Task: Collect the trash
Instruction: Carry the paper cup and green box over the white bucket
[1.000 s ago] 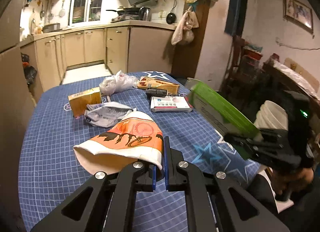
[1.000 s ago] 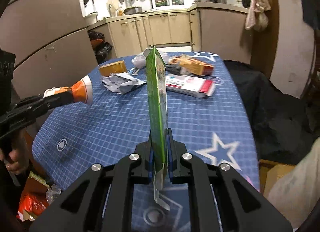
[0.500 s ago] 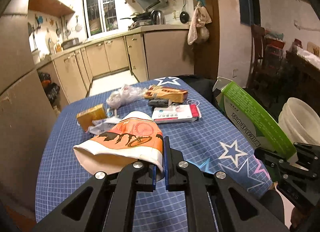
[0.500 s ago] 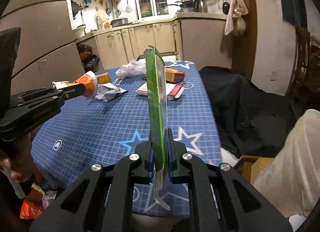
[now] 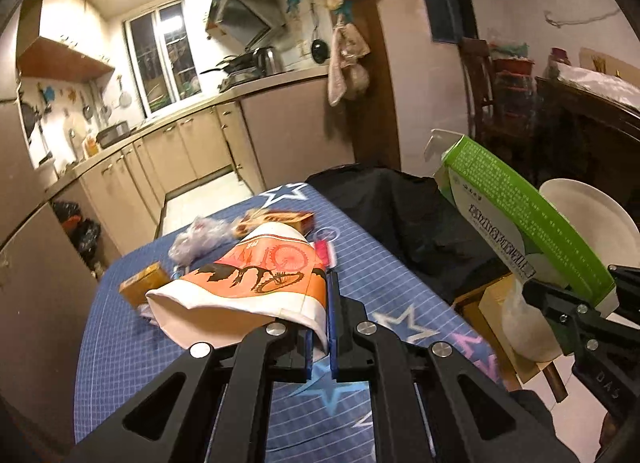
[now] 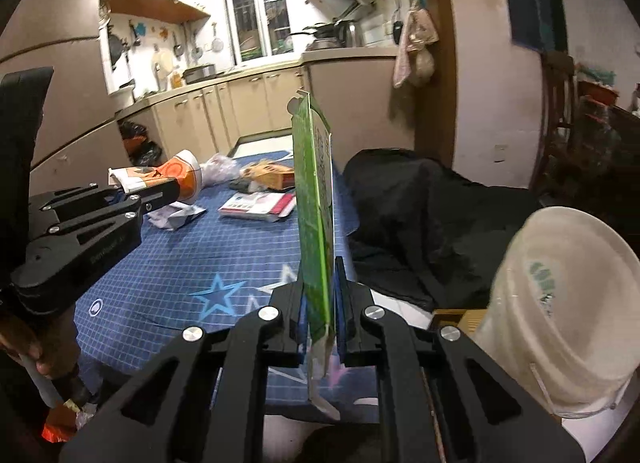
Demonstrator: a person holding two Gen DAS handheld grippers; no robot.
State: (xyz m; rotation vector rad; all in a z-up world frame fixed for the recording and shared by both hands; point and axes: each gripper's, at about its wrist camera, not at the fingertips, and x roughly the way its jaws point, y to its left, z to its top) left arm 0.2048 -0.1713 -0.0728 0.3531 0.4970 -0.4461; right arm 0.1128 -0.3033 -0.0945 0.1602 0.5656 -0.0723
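My left gripper point(image 5: 320, 327) is shut on the rim of a squashed orange-and-white paper cup point(image 5: 256, 283) with a bicycle print, held above the near part of the blue checked table point(image 5: 392, 275). From the right wrist, that cup point(image 6: 176, 175) and the left gripper point(image 6: 168, 191) show at the left. My right gripper point(image 6: 318, 303) is shut on a flattened green carton point(image 6: 316, 207) standing on edge. The same carton point(image 5: 520, 215) appears at the right of the left wrist view, over the table's edge.
A white bucket point(image 6: 560, 303) lined with a plastic bag stands off the table's right side, beside a black cloth-covered seat point(image 6: 432, 215). On the far table lie a red-and-white box point(image 6: 260, 205), an orange snack box point(image 6: 272, 177), a yellow box point(image 5: 144, 287), crumpled wrappers point(image 6: 176, 217).
Both grippers pulled back toward the table's near right corner with their loads still clamped. The table trash looks farther off and the white bucket has come into the right wrist view.
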